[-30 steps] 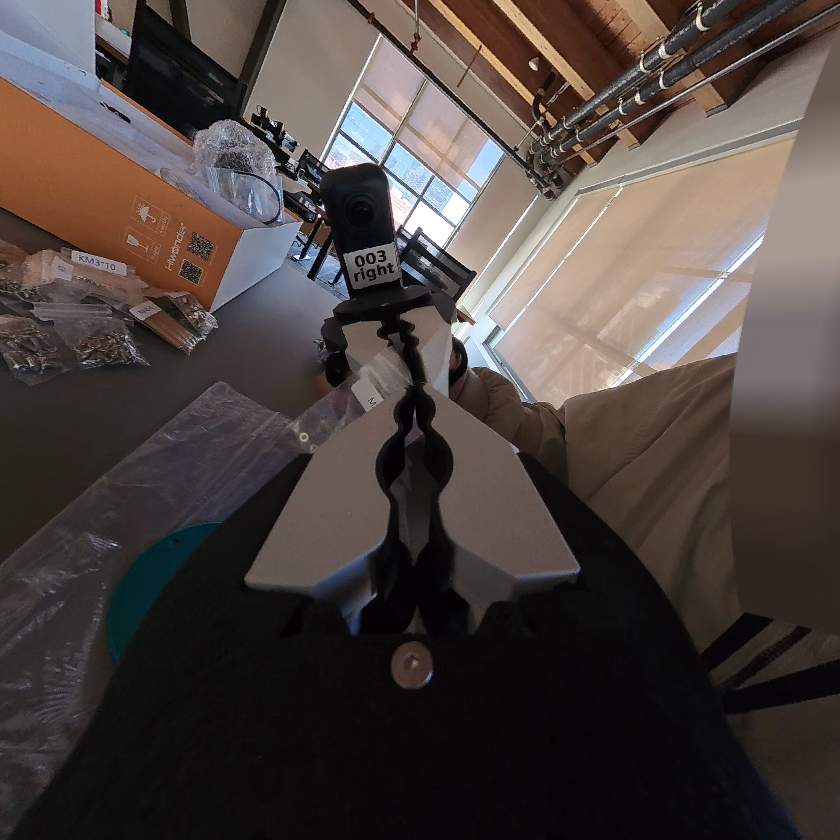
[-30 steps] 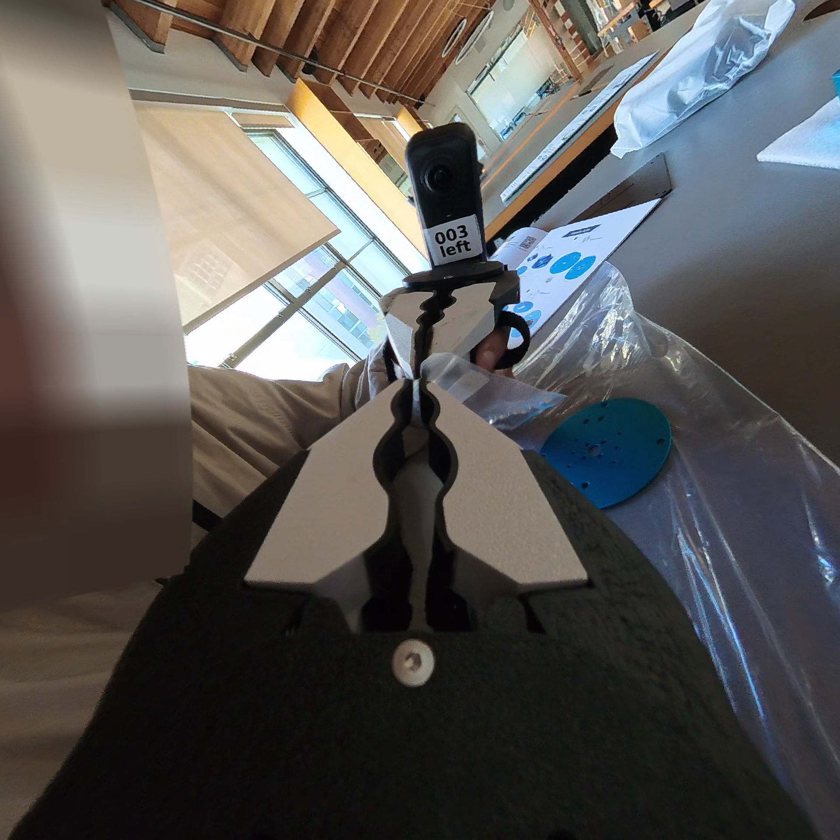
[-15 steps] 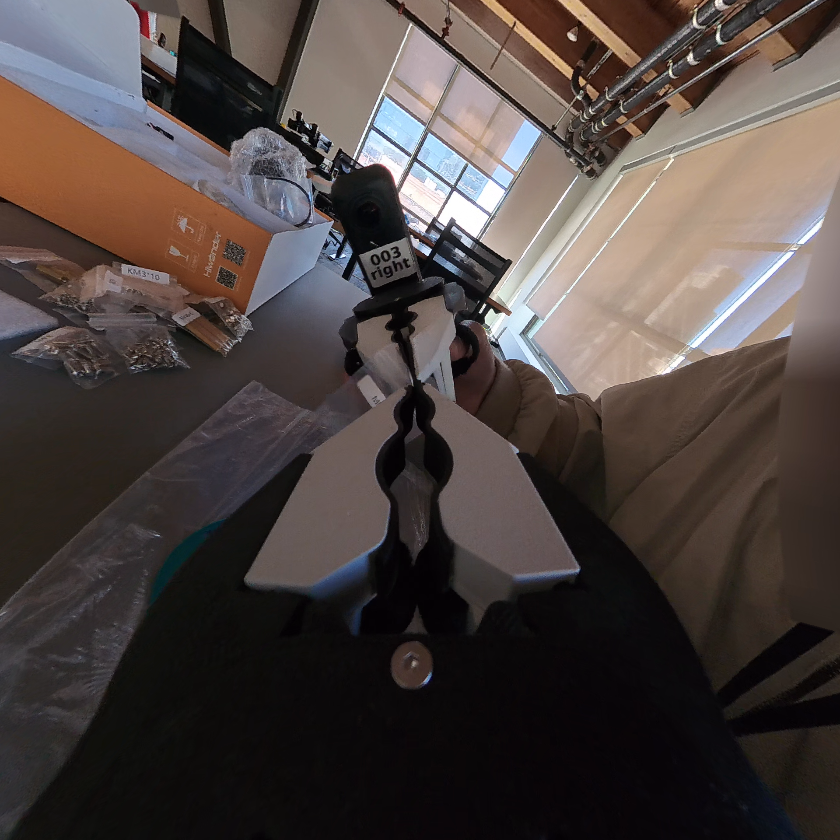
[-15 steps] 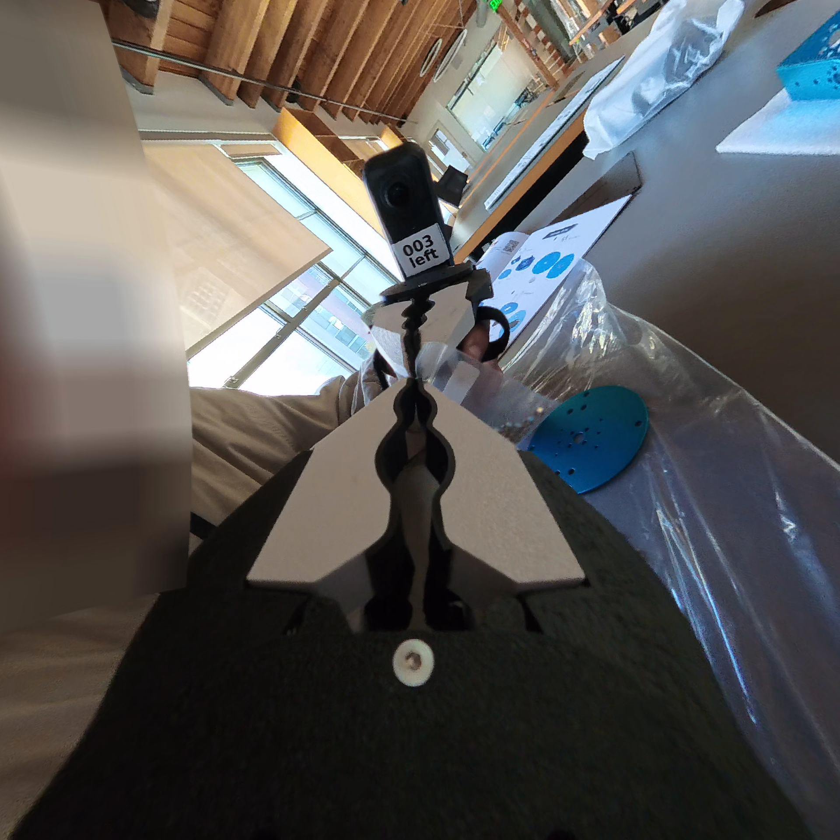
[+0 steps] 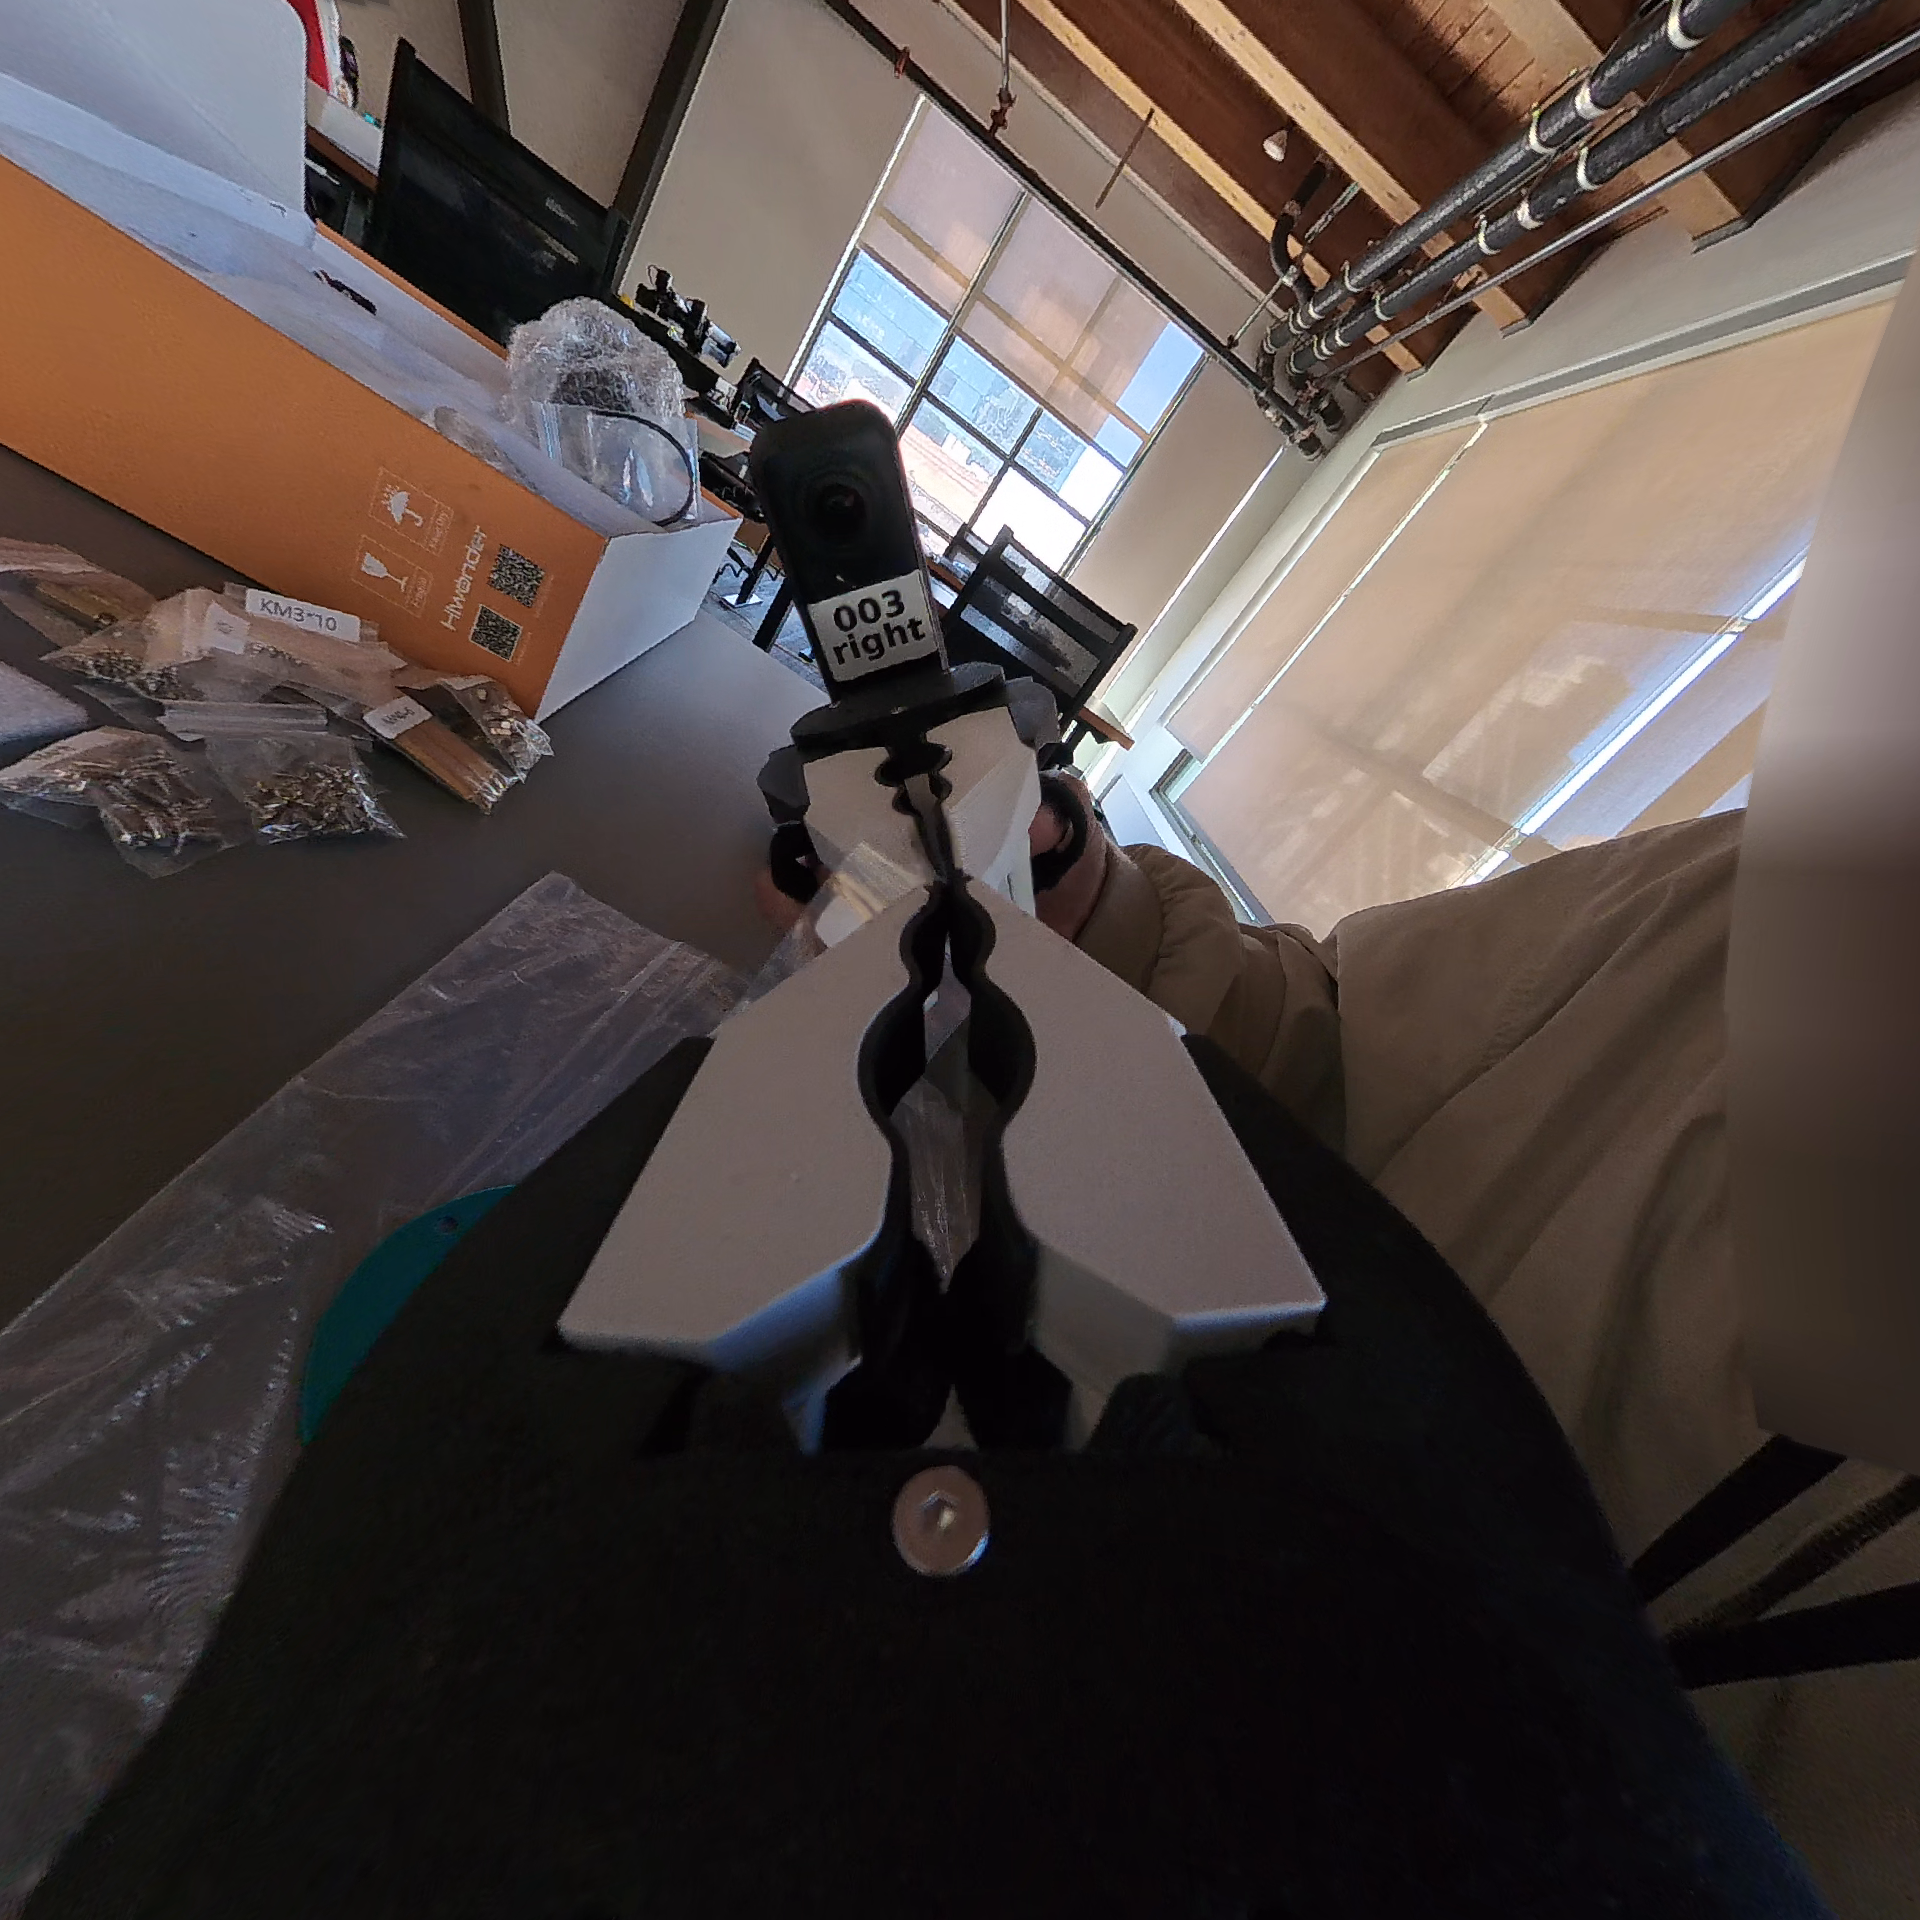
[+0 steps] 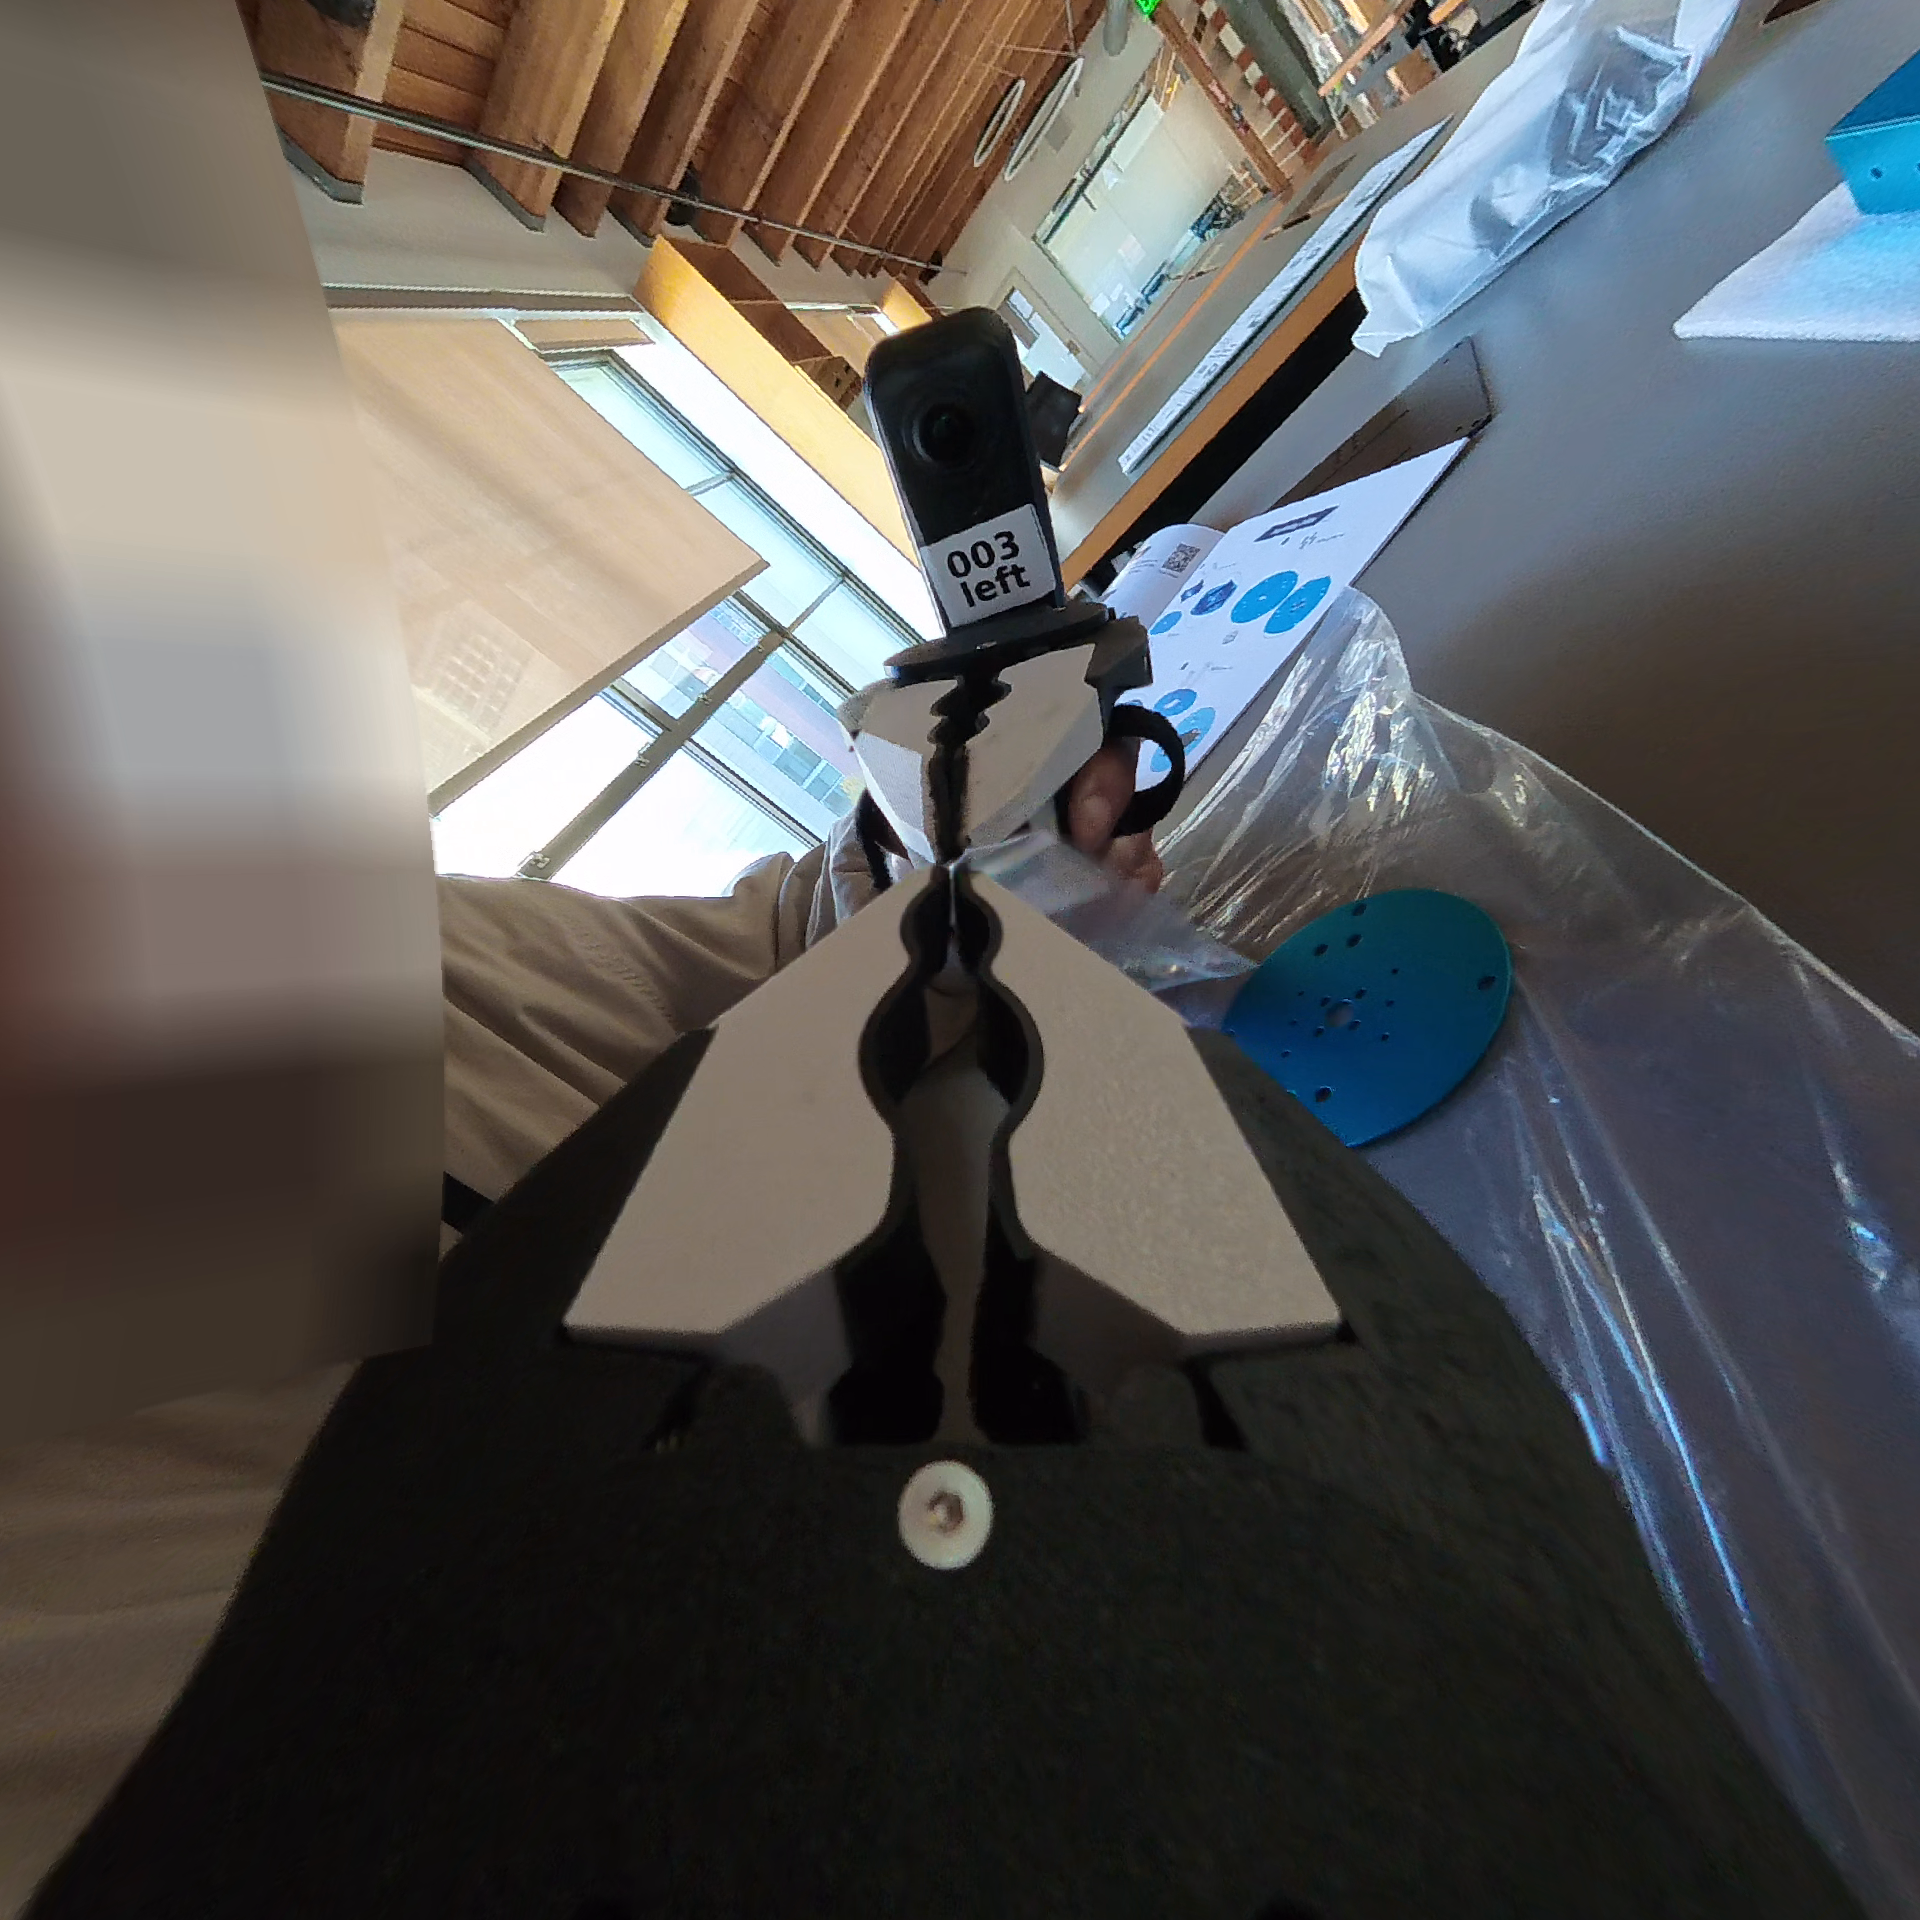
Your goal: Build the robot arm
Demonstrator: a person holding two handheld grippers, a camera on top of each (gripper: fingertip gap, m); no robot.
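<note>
My left gripper [image 5: 940, 904] is pinched tight on a small clear bag [image 5: 940, 1143]. My right gripper [image 6: 951, 883] faces it, tip to tip, and is squeezed tight on the same bag. A big plastic sheet [image 6: 1662, 1039] lies on the grey table [image 5: 208, 935] under them, with a blue disc [image 6: 1371, 1018] on it. Little bags of screws [image 5: 260, 790] sit by an orange box [image 5: 260, 447], well apart from my grippers.

Teal disc [image 5: 395, 1294] mostly hidden behind left gripper's [image 5: 943, 902] body, small bag between both grippers' tips barely visible, contents unclear.
</note>
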